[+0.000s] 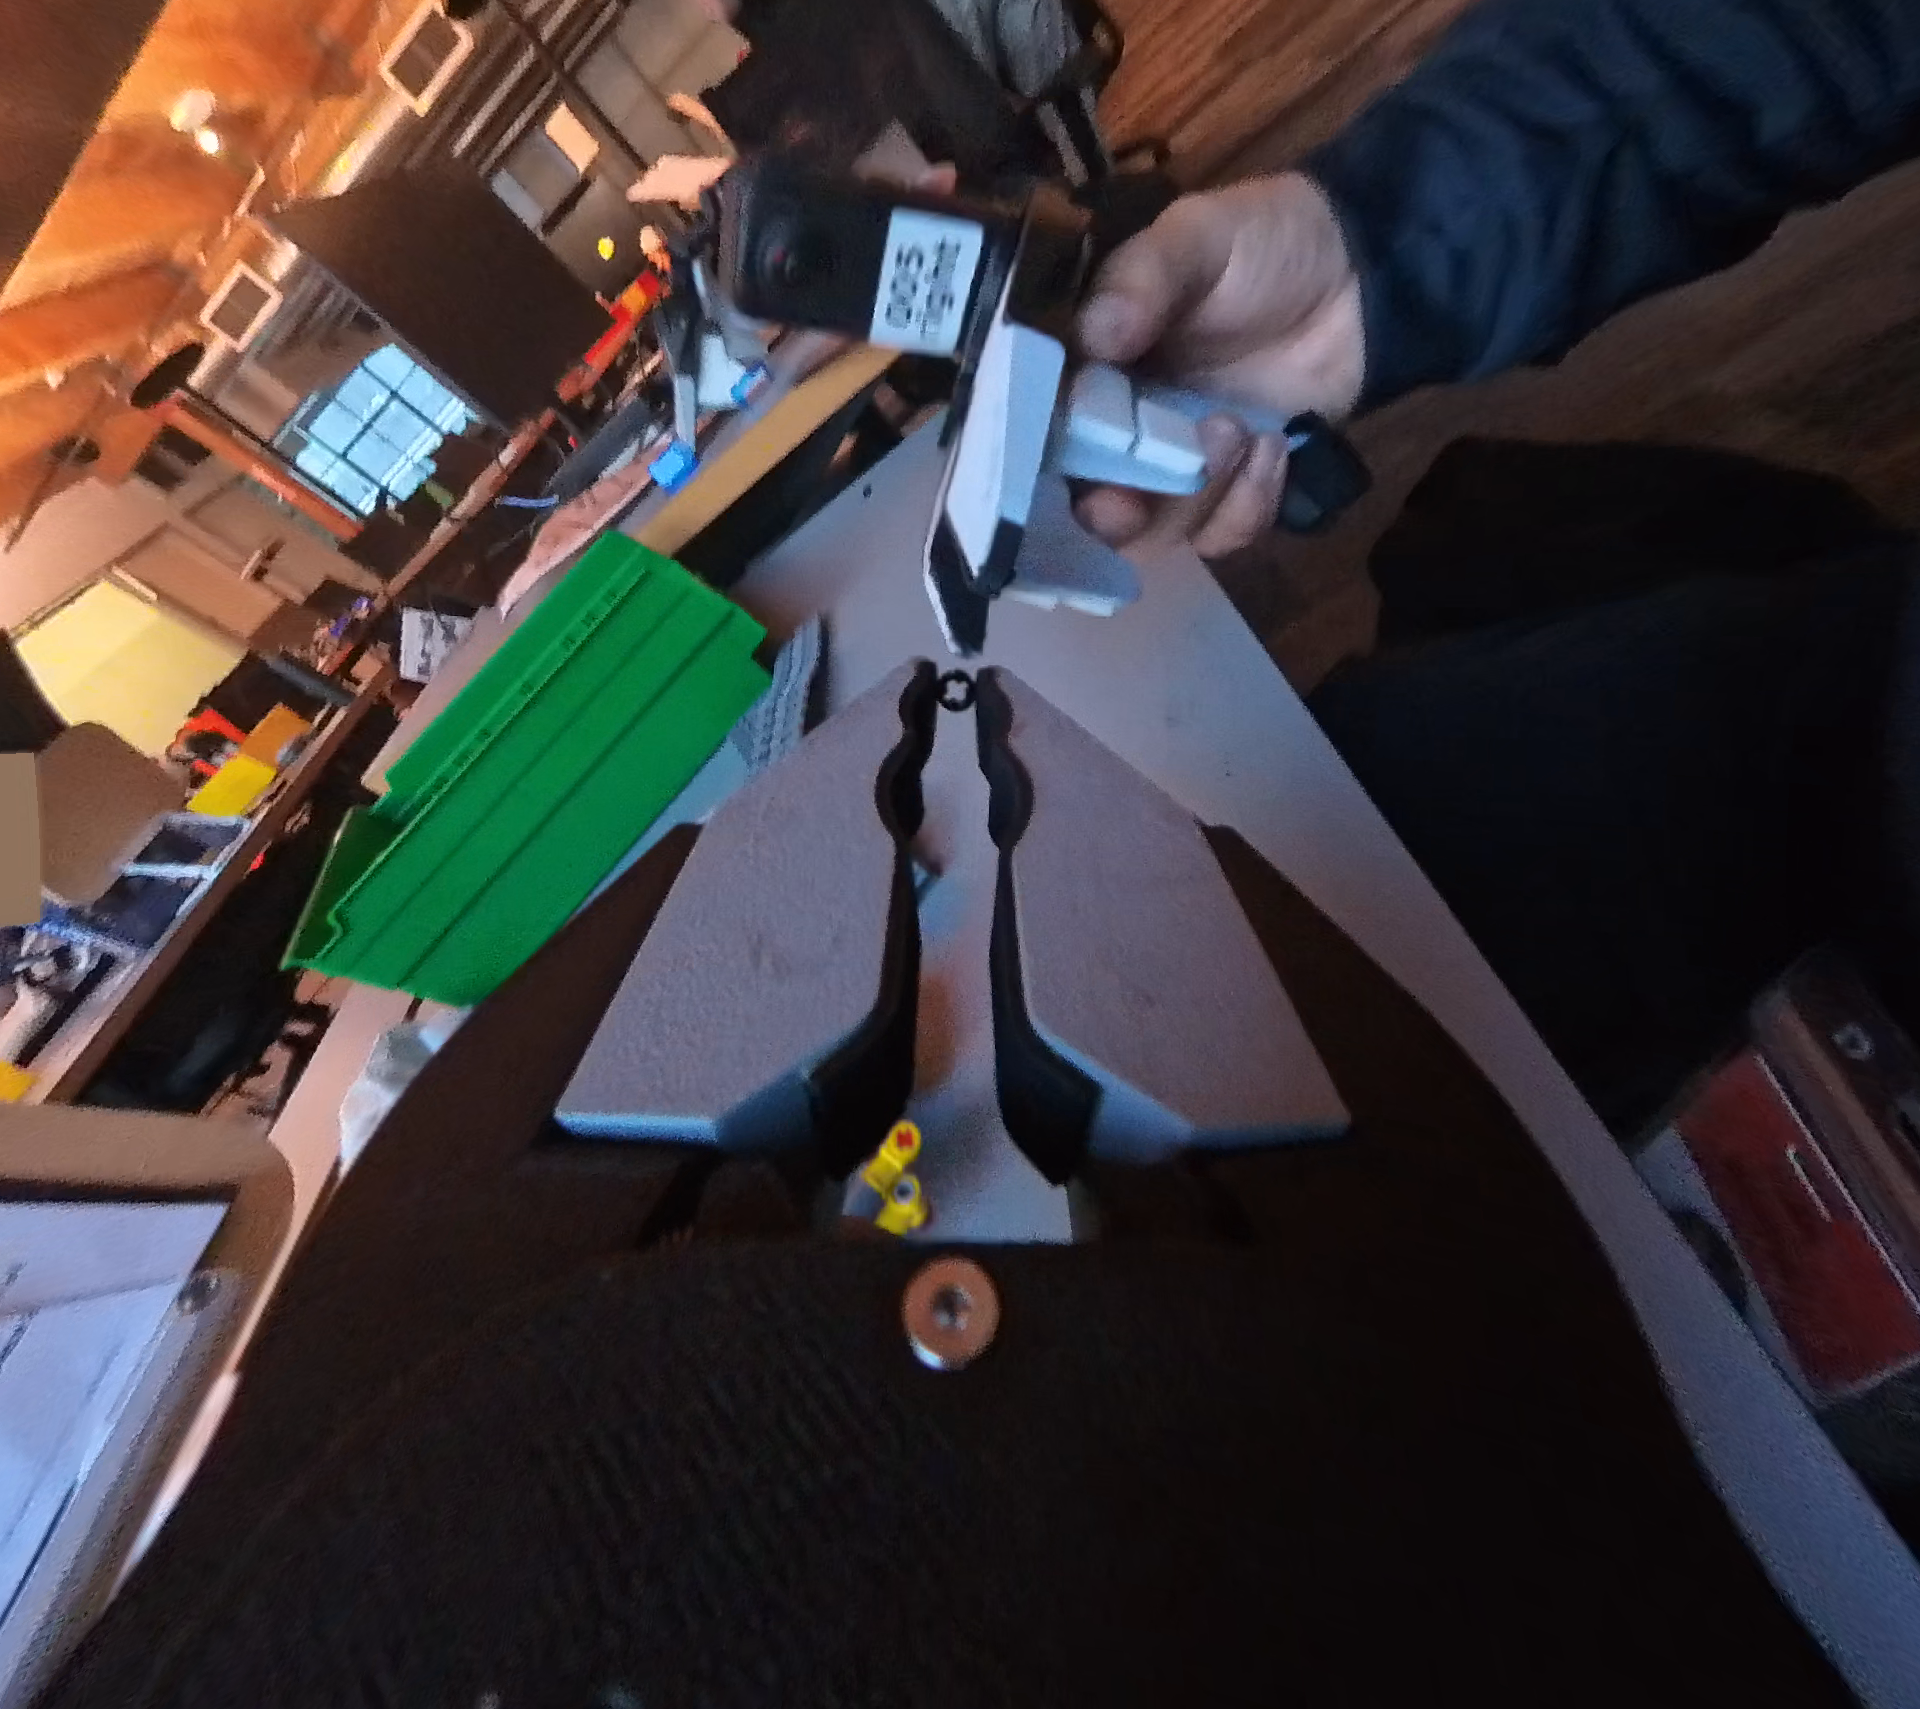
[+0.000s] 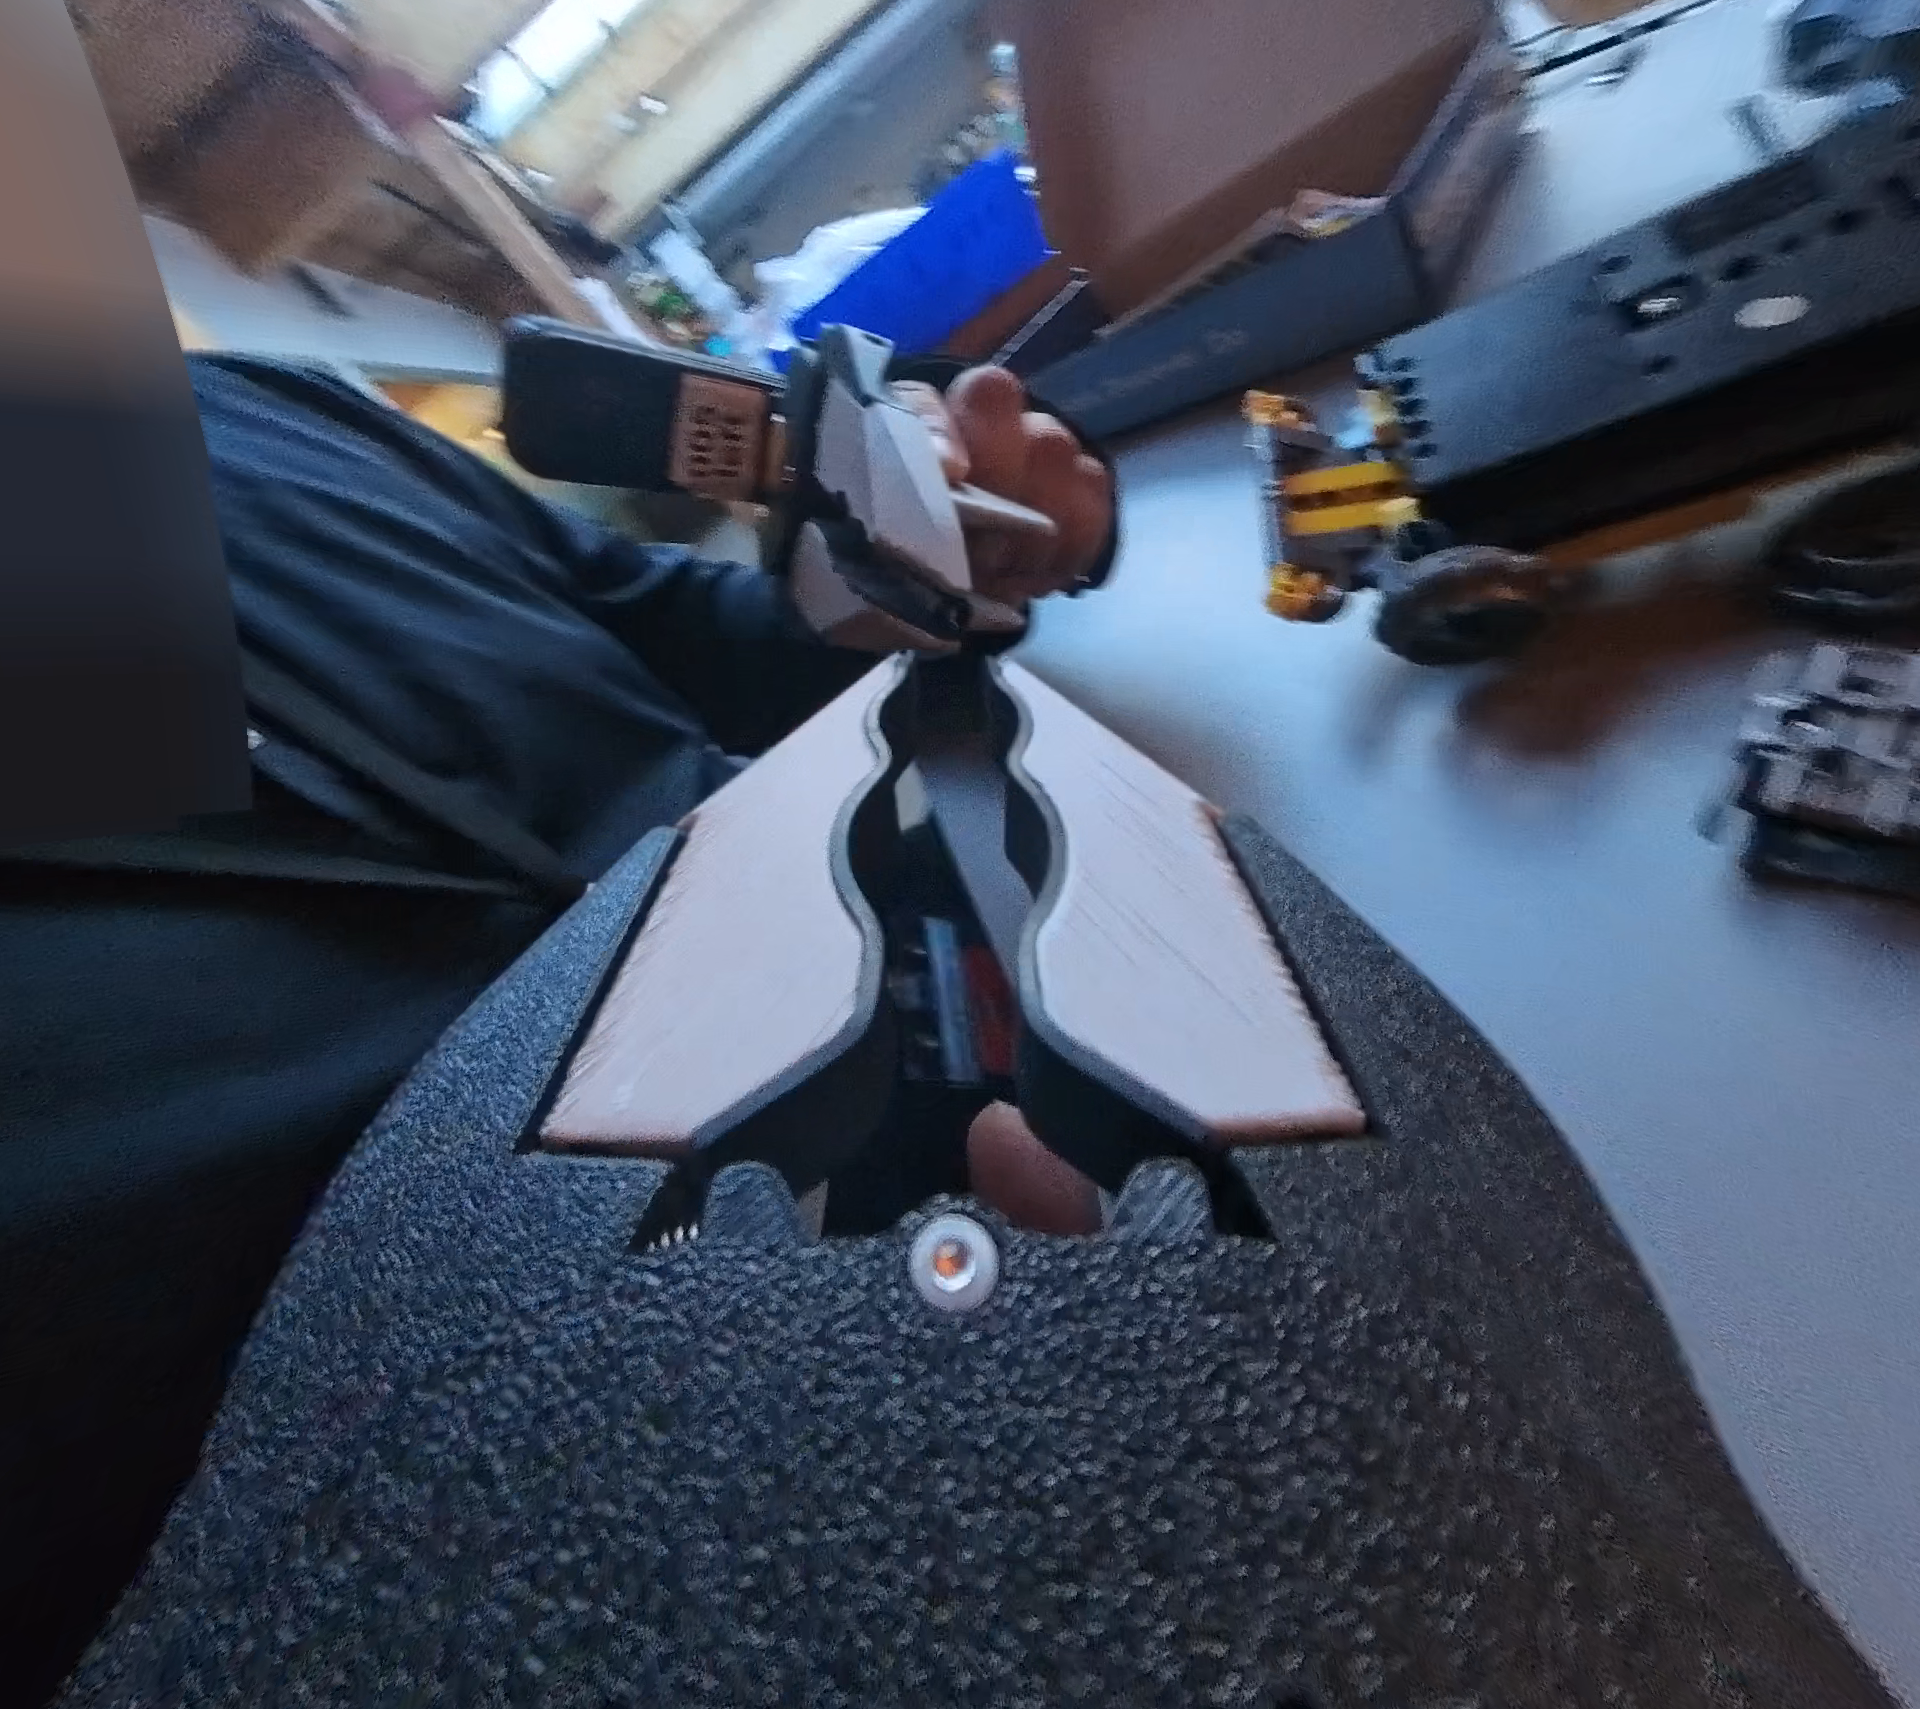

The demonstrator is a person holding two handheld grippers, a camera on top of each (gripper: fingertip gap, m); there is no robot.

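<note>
My left gripper [image 1: 953,698] is shut on a small black toothed ring [image 1: 953,685], pinched at the very fingertips above the grey table [image 1: 1164,724]. The right gripper [image 1: 964,620], held by a hand [image 1: 1236,309], points its tip down to just above that ring. In the right wrist view my right gripper [image 2: 948,672] has its jaws a narrow gap apart, tip against the left gripper [image 2: 940,636]. A dark strip [image 2: 977,849] shows in the gap; I cannot tell whether it is gripped. A small yellow piece [image 1: 899,1176] lies on the table under my left gripper.
A green bin [image 1: 530,776] lies on the table to the left. A yellow-and-black brick vehicle [image 2: 1340,506] with a black wheel [image 2: 1455,610], a black box [image 2: 1662,371] and a stack of dark bricks [image 2: 1829,776] stand at right. A person's dark sleeve [image 2: 468,599] fills the left.
</note>
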